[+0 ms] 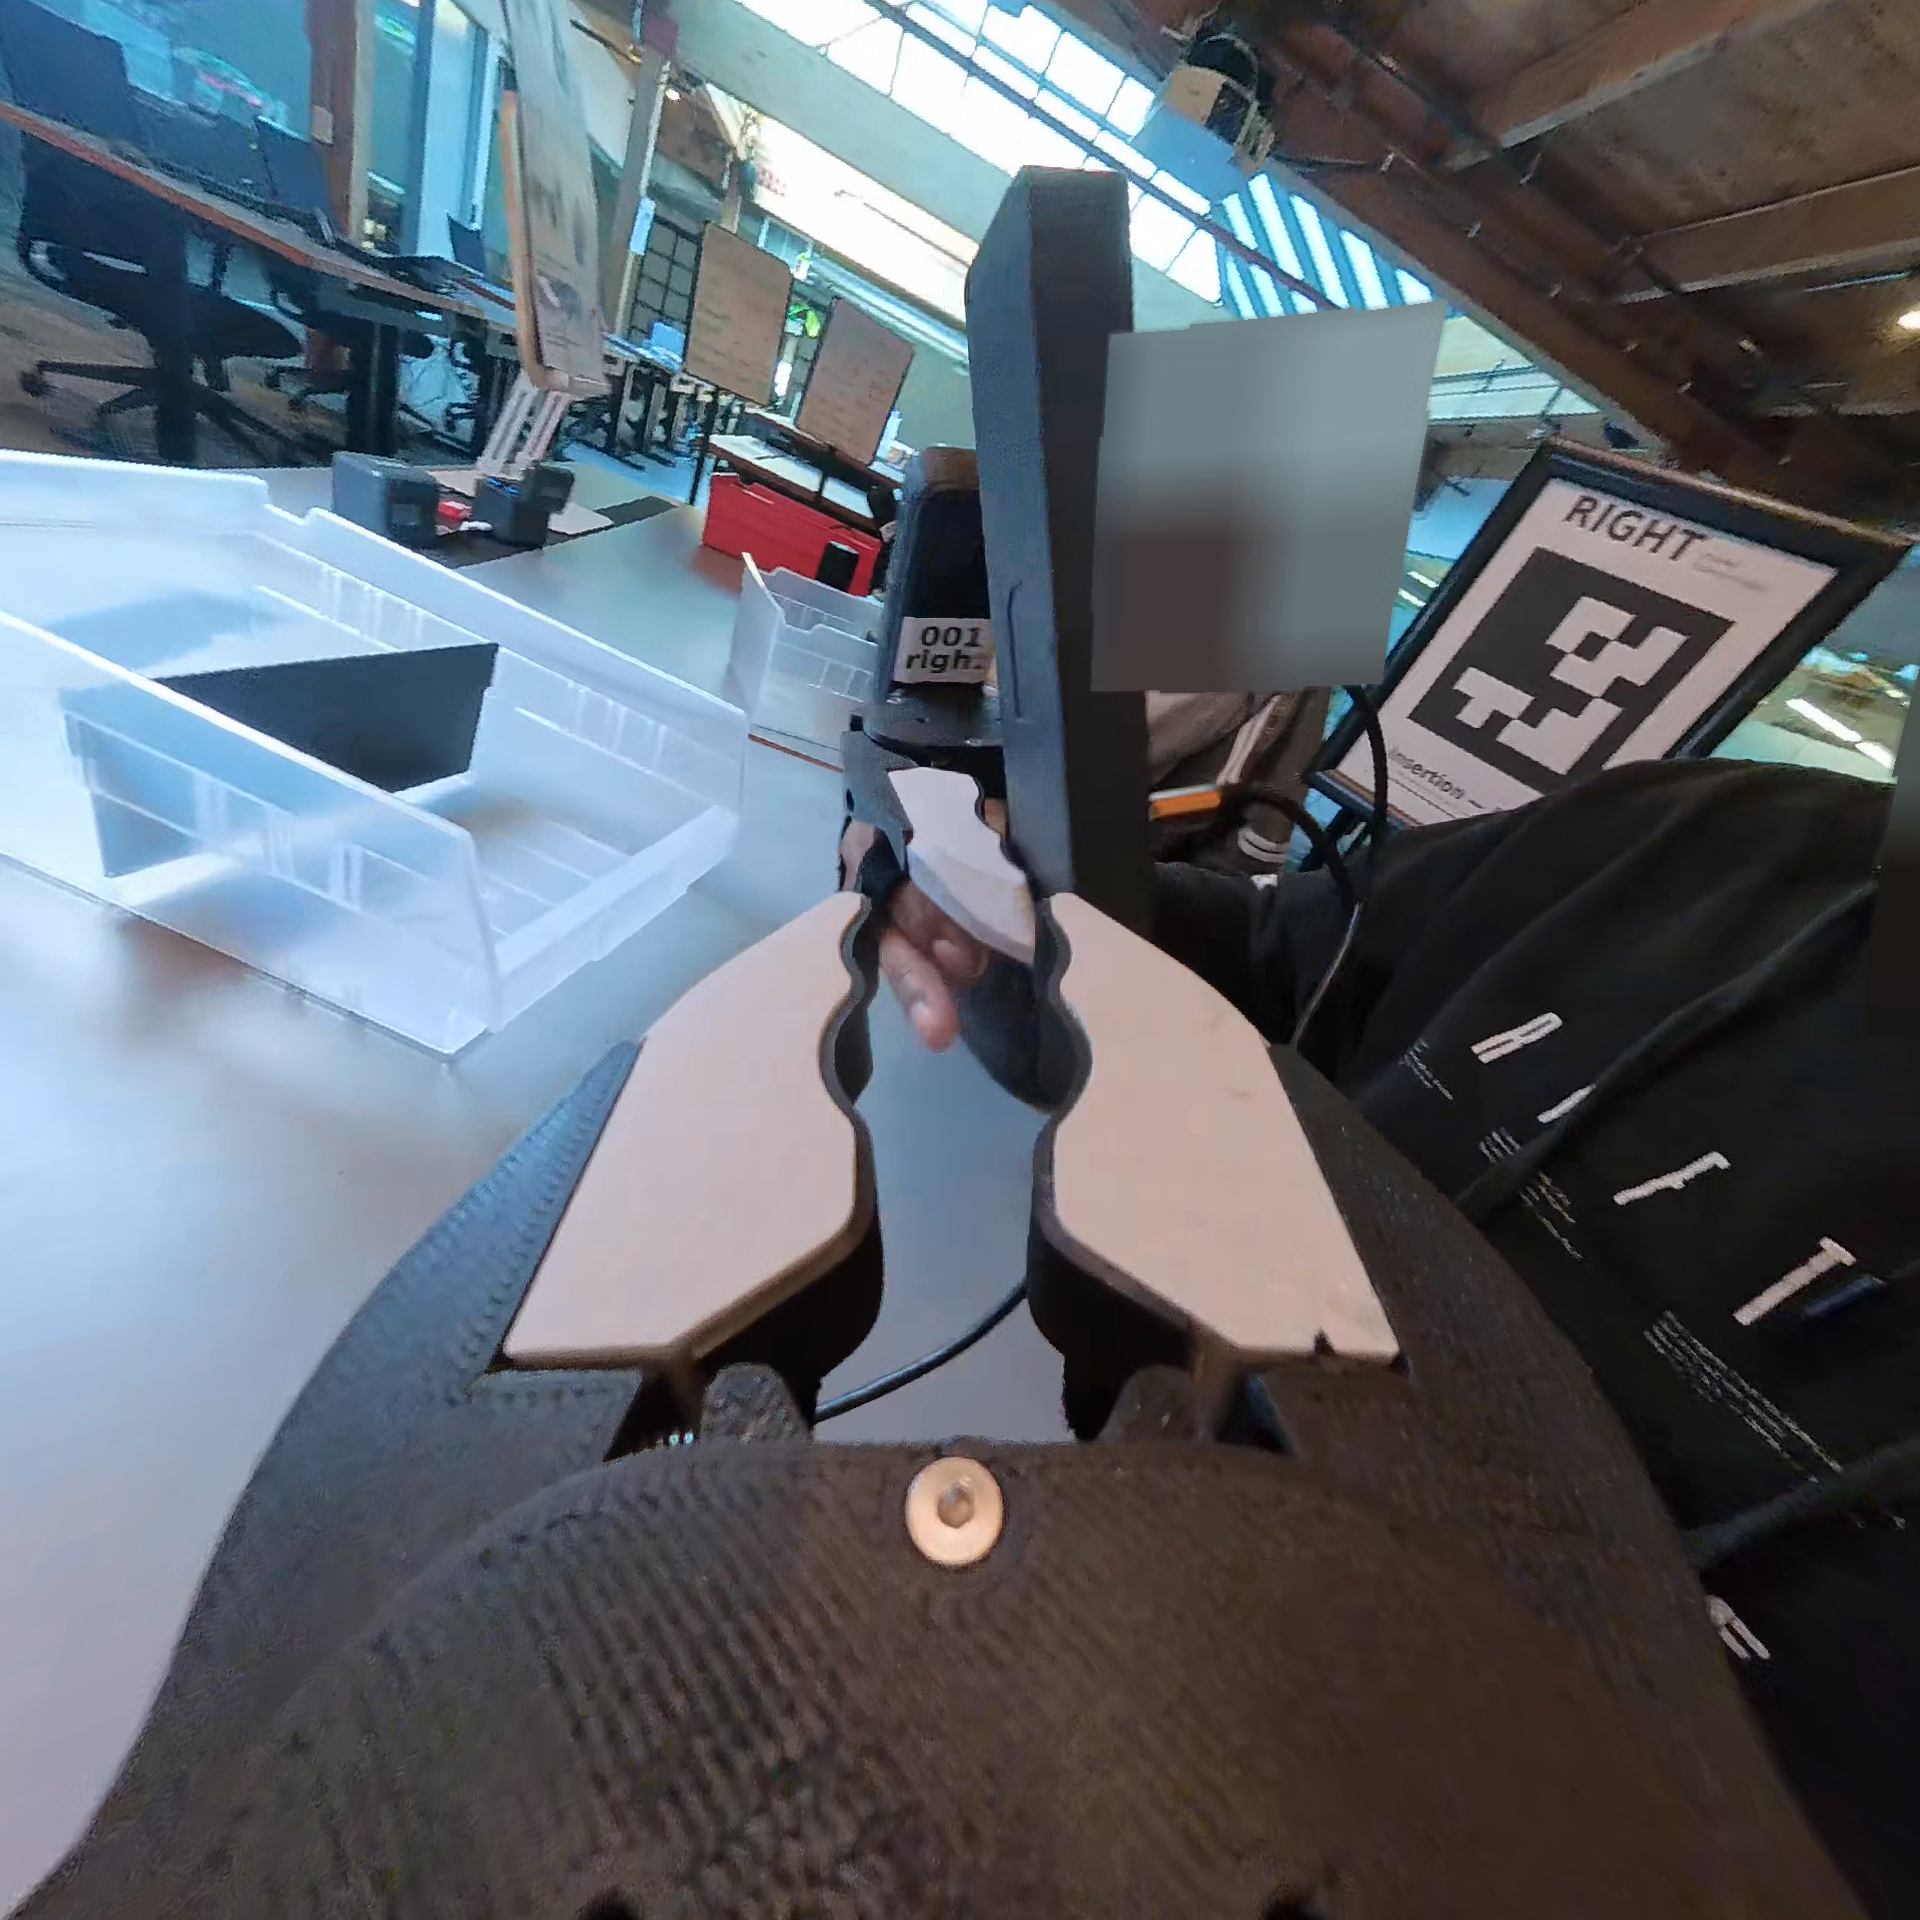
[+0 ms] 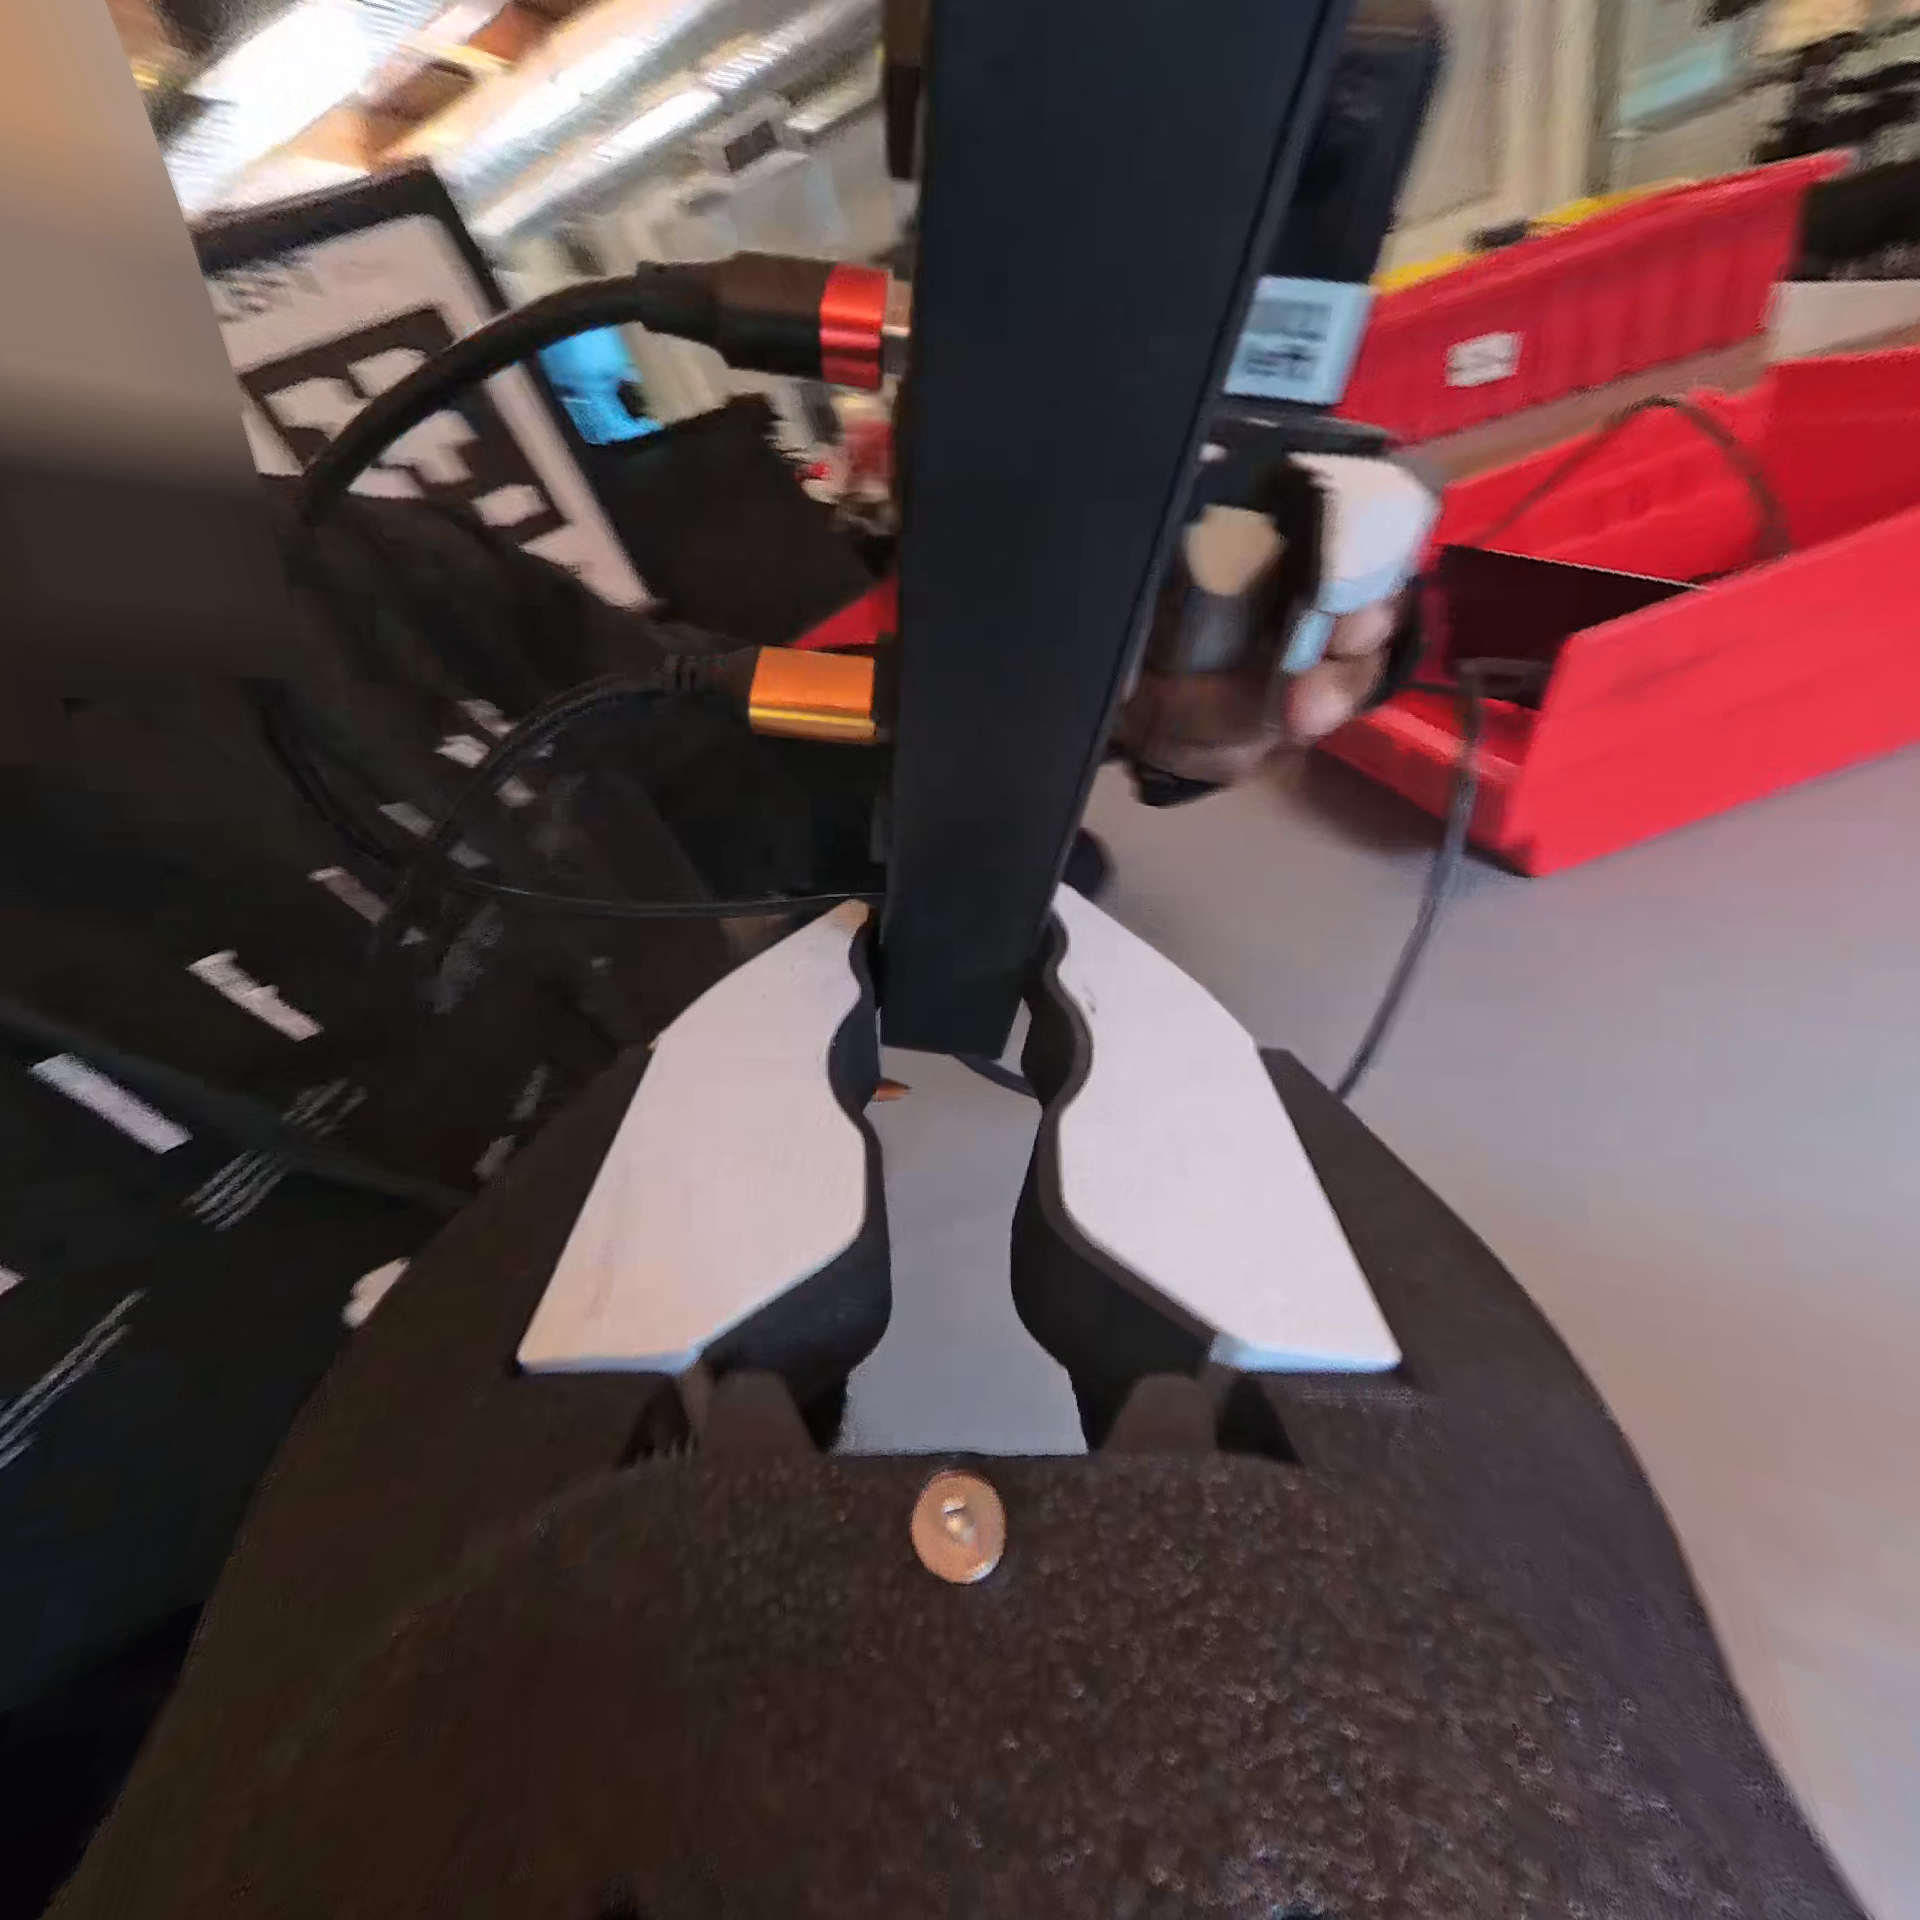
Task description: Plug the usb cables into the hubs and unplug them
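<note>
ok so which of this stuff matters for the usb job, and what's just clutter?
Job: black hub, red-collared plug and orange plug seated in it, right gripper clamping hub, left gripper open.
Clutter: clear bin, red crates, marker board.

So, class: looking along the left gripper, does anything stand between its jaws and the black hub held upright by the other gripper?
Nothing visible blocks it. The left gripper has its jaws apart and empty, and the hub stands just beyond them, clamped at its lower end by the right gripper. Both plugged cables are on the hub's far side.
</note>
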Motion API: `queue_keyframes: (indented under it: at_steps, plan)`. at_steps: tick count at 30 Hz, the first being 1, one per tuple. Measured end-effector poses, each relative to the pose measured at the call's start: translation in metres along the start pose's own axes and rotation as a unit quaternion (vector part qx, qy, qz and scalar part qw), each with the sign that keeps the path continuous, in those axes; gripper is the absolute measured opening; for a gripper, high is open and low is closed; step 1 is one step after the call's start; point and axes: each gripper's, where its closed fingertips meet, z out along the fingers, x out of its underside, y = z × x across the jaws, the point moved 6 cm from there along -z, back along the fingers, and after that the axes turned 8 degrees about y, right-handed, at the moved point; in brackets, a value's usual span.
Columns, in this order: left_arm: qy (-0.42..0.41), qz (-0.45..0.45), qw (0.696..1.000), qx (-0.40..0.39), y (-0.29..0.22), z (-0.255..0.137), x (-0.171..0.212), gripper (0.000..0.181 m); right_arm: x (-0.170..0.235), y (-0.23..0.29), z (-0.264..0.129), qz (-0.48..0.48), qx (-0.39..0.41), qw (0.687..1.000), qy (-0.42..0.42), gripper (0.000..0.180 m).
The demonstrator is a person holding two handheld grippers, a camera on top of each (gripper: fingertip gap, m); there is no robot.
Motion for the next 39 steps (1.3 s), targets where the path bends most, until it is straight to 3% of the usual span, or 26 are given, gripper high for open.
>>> queue_keyframes:
  at_steps: [5,8,11,15,17,19,23,26,29,33,36,39]
  plan:
    - [0.013,-0.006,0.993,0.117,-0.022,0.024,0.012,0.041,0.014,0.025,0.026,0.008,-0.198,0.980,0.035,0.025]
    - [0.043,-0.020,0.983,0.179,-0.038,0.043,0.021,0.058,0.030,0.029,0.048,0.031,-0.253,0.963,0.093,0.025]
    - [0.058,-0.058,0.974,0.211,-0.044,0.054,0.032,0.070,0.040,0.026,0.063,0.038,-0.239,0.960,0.139,0.025]
    - [0.050,-0.103,0.973,0.201,-0.033,0.056,0.041,0.068,0.038,0.010,0.060,0.060,-0.150,0.974,0.158,0.024]
    - [0.049,-0.098,0.980,0.166,-0.027,0.060,0.046,0.065,0.038,0.002,0.057,0.090,-0.119,0.976,0.160,0.024]
    - [0.045,-0.095,0.987,0.124,-0.017,0.060,0.047,0.050,0.039,-0.006,0.056,0.108,-0.079,0.980,0.149,0.025]
    - [-0.030,-0.126,0.988,0.081,0.002,0.043,0.035,0.026,0.026,-0.026,0.042,0.145,0.014,0.987,0.069,0.031]
    - [-0.045,-0.107,0.993,-0.003,0.012,0.032,0.030,0.026,0.013,-0.043,0.015,0.138,0.102,0.985,-0.013,0.037]
    - [-0.024,-0.060,0.991,-0.117,0.016,0.026,0.026,0.026,0.000,-0.048,-0.006,0.163,0.142,0.973,-0.080,0.044]
    - [0.074,0.090,0.942,-0.313,0.015,0.032,0.029,0.025,-0.013,-0.048,-0.008,0.143,0.239,0.956,-0.087,0.065]
    - [0.130,0.189,0.893,-0.387,0.007,0.046,0.036,0.025,-0.017,-0.053,0.002,0.143,0.296,0.941,-0.080,0.072]
    - [0.159,0.259,0.853,-0.425,0.003,0.055,0.042,0.026,-0.016,-0.057,0.007,0.126,0.302,0.942,-0.078,0.063]
